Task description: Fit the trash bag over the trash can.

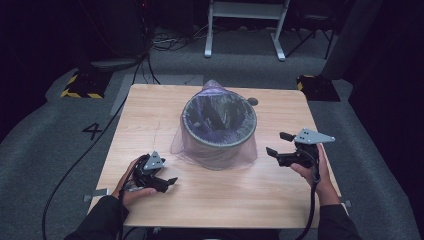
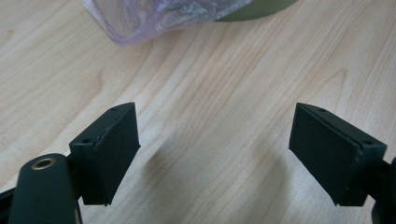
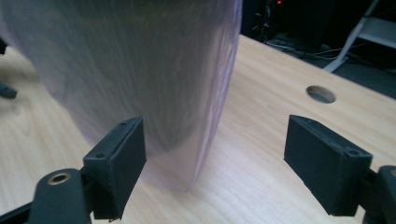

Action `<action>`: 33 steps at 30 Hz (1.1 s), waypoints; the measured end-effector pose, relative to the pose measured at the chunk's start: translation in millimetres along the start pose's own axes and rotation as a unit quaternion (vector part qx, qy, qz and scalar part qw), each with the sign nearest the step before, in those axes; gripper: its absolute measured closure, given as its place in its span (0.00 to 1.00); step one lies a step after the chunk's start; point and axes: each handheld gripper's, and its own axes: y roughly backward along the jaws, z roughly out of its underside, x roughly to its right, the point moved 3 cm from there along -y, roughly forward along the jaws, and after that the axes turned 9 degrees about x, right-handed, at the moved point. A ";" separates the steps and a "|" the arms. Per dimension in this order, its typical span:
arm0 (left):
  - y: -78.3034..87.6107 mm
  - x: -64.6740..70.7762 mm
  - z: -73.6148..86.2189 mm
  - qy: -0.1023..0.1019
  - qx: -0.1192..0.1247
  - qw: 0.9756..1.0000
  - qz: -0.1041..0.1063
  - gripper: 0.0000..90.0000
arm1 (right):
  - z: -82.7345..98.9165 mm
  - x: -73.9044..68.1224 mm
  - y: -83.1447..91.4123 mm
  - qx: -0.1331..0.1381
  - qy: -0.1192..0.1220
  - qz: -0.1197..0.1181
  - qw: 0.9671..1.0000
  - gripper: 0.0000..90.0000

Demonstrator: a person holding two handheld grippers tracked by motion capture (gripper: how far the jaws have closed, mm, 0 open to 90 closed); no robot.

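Standing mid-bench (image 1: 165,125), on pale wood grain running toward the far edge: a round grey-green bin (image 1: 220,142) lined with a thin purple bag (image 1: 190,145), the film pulled over the rim and draped loose down the outside to the wood. Bunched to a peak at the far rim. Dark folds inside the bin, contents not readable.

Left tongs (image 1: 167,182) low over the near left part of the bench, well apart from the bin, spread wide and holding nothing; seen in the left gripper view as left tongs (image 2: 215,154) with bare wood between the black pads and a corner of bag (image 2: 140,23) and bin base (image 2: 261,9) at the top edge.

Right tongs (image 1: 279,144) near the bin's right side, raised off the wood, gaping wide and empty. Close up in the right gripper view: right tongs (image 3: 212,163) beside the blurred purple film (image 3: 154,70), not pressing on it.

Small round hole (image 1: 253,101) in the bench beyond the bin, shown again as hole (image 3: 321,94). Grey carpet (image 1: 45,145) all round, marked with a black 4 (image 1: 93,131). Yellow-and-black striped block (image 1: 82,86) off the far left corner, another dark block (image 1: 317,86) off the far right. White frame legs (image 1: 245,30) and loose cables (image 1: 165,42) at the back, dark room beyond.
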 end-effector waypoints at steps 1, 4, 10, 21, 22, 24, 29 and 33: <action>-0.7 0.6 0.6 0.000 -0.001 1.000 0.002 0.17 | -3.2 0.5 -0.2 0.001 0.000 0.000 1.000 0.22; -2.0 0.9 3.3 0.002 -0.006 1.000 0.005 0.17 | -13.1 2.3 -1.3 0.001 0.016 0.009 1.000 0.20; -1.9 -1.5 6.7 0.010 -0.010 1.000 0.006 0.17 | -33.3 1.5 -1.0 0.013 0.031 0.018 0.999 0.20; -2.5 -2.8 7.9 0.017 -0.008 1.000 0.011 0.16 | -67.0 -3.0 -1.8 0.031 0.049 0.022 0.998 0.19; -2.5 -2.8 7.8 0.017 -0.009 1.000 0.010 0.16 | -69.7 -3.7 -2.4 0.032 0.049 0.022 0.998 0.19; -2.5 -2.8 7.8 0.017 -0.009 1.000 0.010 0.16 | -75.2 -4.8 -3.6 0.039 0.052 0.024 0.998 0.18; -2.6 -2.8 7.8 0.016 -0.009 1.000 0.010 0.16 | -88.5 -6.4 -9.1 0.047 0.049 0.020 0.997 0.18; -2.7 -3.0 7.7 0.016 -0.009 1.000 0.011 0.16 | -98.2 -7.7 -14.5 0.050 0.051 0.019 0.997 0.18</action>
